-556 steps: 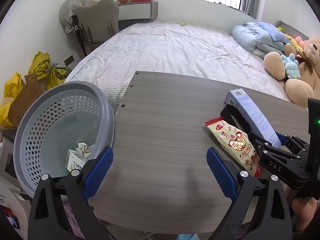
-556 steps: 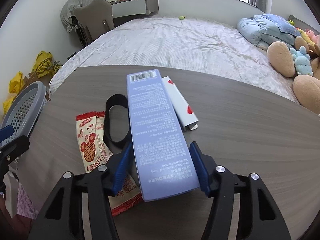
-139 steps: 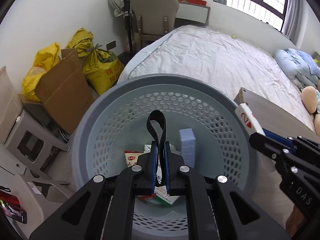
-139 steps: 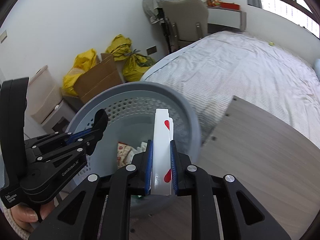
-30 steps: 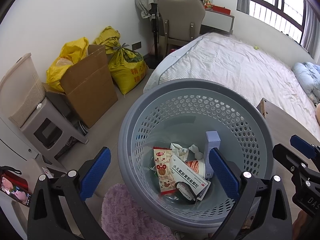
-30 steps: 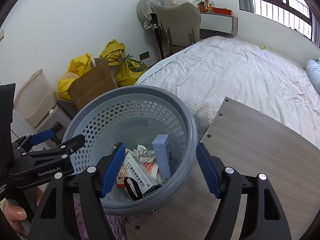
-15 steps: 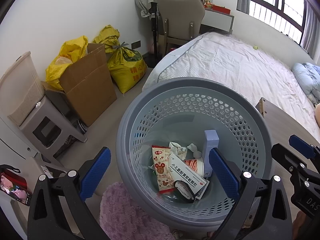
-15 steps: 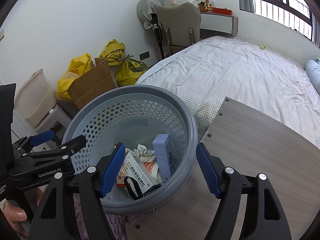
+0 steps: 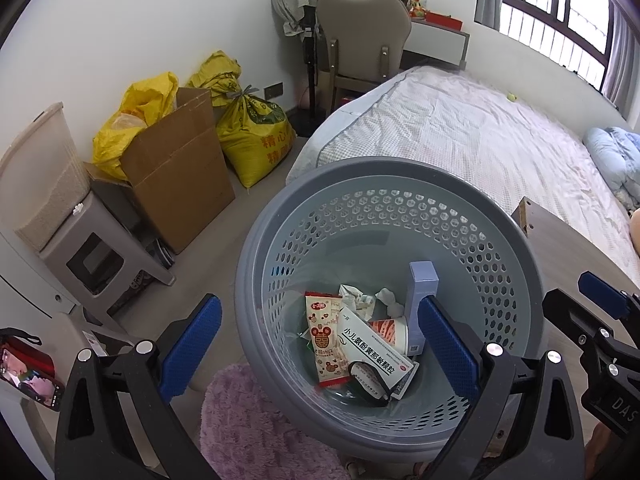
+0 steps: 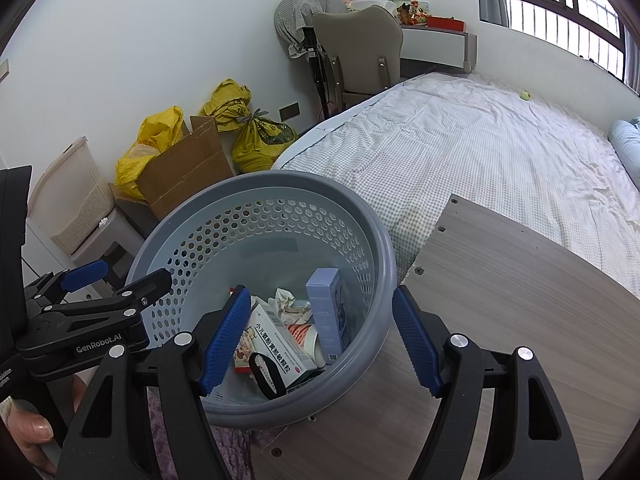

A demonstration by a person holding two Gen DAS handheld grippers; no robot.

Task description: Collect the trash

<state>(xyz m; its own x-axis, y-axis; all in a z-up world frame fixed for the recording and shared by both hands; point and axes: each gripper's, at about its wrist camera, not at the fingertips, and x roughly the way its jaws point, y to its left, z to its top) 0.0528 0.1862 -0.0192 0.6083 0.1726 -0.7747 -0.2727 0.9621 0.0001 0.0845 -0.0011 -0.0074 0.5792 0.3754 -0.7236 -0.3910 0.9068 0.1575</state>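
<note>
A grey perforated basket (image 9: 360, 172) stands on the floor beside the table; it also shows in the right wrist view (image 10: 384, 240). Inside lie a blue box (image 9: 422, 280), a snack packet (image 9: 326, 340), a white medicine box (image 9: 372, 346), a black band (image 9: 366, 382) and crumpled paper (image 9: 356, 296). My left gripper (image 9: 318, 346) is open and empty above the basket's near rim. My right gripper (image 10: 320, 340) is open and empty over the basket's table side, next to the blue box (image 10: 326, 312) and white box (image 10: 276, 342).
A wooden table (image 10: 500, 300) is to the right of the basket. A bed (image 9: 460, 128) lies beyond. A cardboard box (image 9: 176, 172), yellow bags (image 9: 252, 132), a grey stool (image 9: 96, 248) and a chair (image 9: 360, 40) stand along the wall. A pink rug (image 9: 256, 428) lies below.
Both grippers have stayed open and empty over the basket in the last second. The left wrist view has shifted slightly; the basket contents have not moved.
</note>
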